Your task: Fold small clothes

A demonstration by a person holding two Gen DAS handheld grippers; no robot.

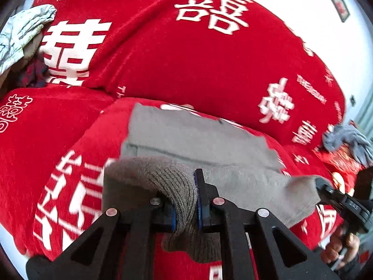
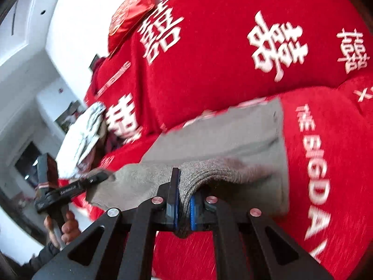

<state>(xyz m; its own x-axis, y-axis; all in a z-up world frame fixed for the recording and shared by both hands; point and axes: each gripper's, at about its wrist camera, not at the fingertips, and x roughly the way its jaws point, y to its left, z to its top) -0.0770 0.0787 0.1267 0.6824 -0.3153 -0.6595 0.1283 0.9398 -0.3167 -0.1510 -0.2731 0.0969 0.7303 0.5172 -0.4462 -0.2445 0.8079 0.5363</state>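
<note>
Clamped between the blue pads of the left gripper point(image 1: 185, 207) was the ribbed hem of a grey knitted garment point(image 1: 198, 137), bunched in the narrow gap. Likewise the right gripper point(image 2: 184, 210) had closed on the same ribbed edge further along. Beyond both claws the garment lay spread across a red sofa cover point(image 1: 186, 58) printed with white characters. Only the left view showed a grey rag point(image 1: 347, 140) off to the right; only the right view showed a red cushion point(image 2: 130, 16) against the white wall point(image 2: 70, 23).
</note>
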